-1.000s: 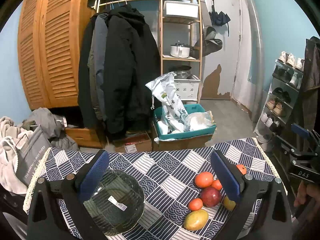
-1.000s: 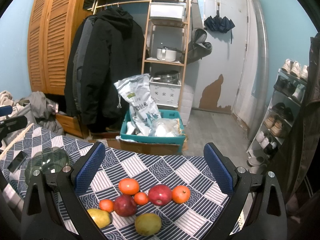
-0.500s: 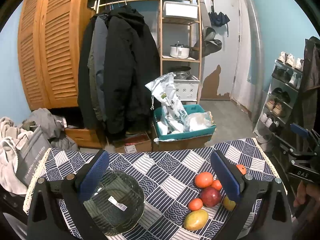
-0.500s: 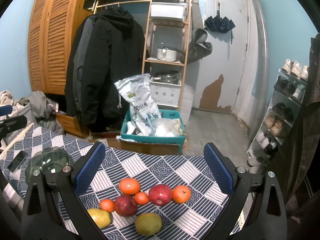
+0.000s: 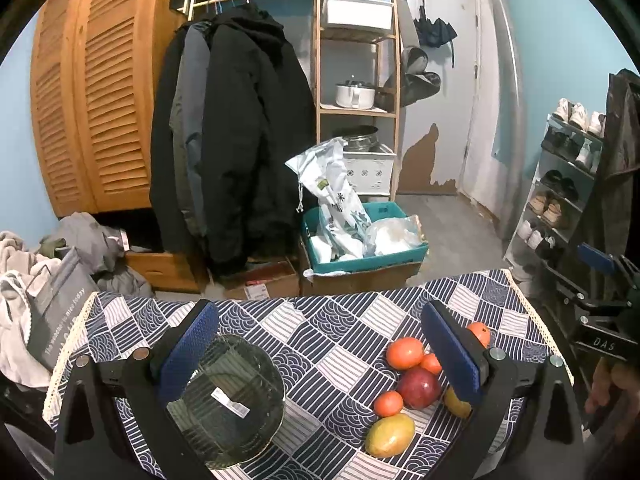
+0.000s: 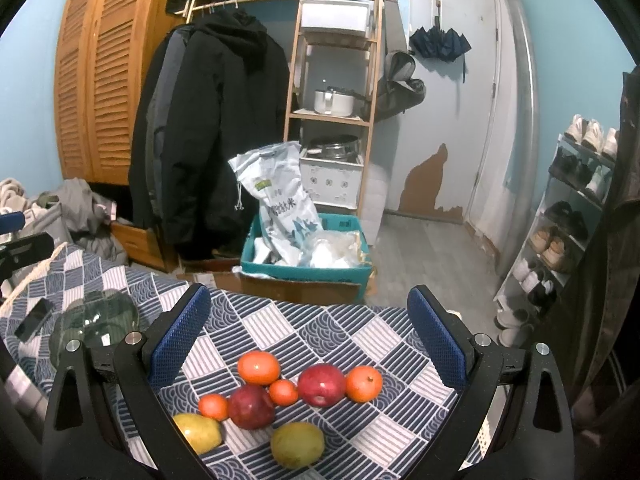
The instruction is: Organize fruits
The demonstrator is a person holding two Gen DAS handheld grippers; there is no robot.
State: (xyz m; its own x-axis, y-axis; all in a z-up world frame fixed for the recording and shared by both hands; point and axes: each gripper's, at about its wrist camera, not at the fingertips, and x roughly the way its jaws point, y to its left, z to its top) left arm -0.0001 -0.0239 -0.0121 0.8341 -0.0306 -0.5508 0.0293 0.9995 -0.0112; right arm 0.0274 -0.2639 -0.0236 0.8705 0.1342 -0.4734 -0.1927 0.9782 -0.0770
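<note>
Several fruits lie bunched on the blue patterned tablecloth (image 6: 344, 332): two red apples (image 6: 321, 384) (image 6: 251, 406), several oranges (image 6: 258, 367) and two yellow-green mangoes (image 6: 297, 444). My right gripper (image 6: 308, 344) hangs open just above and behind them, holding nothing. In the left wrist view the same fruits (image 5: 418, 387) sit at the right. A ribbed glass bowl (image 5: 226, 400), which holds nothing, rests beside the left finger (image 5: 188, 350) of my open left gripper (image 5: 320, 354). That bowl (image 6: 94, 326) shows at the far left of the right wrist view.
Beyond the table's far edge a teal crate (image 5: 364, 248) with bags sits on a cardboard box. Coats (image 5: 240, 140) hang on a rail beside a wooden shelf (image 5: 356, 80). A shoe rack (image 6: 576, 208) stands at the right. A dark phone-like slab (image 6: 34, 319) lies near the bowl.
</note>
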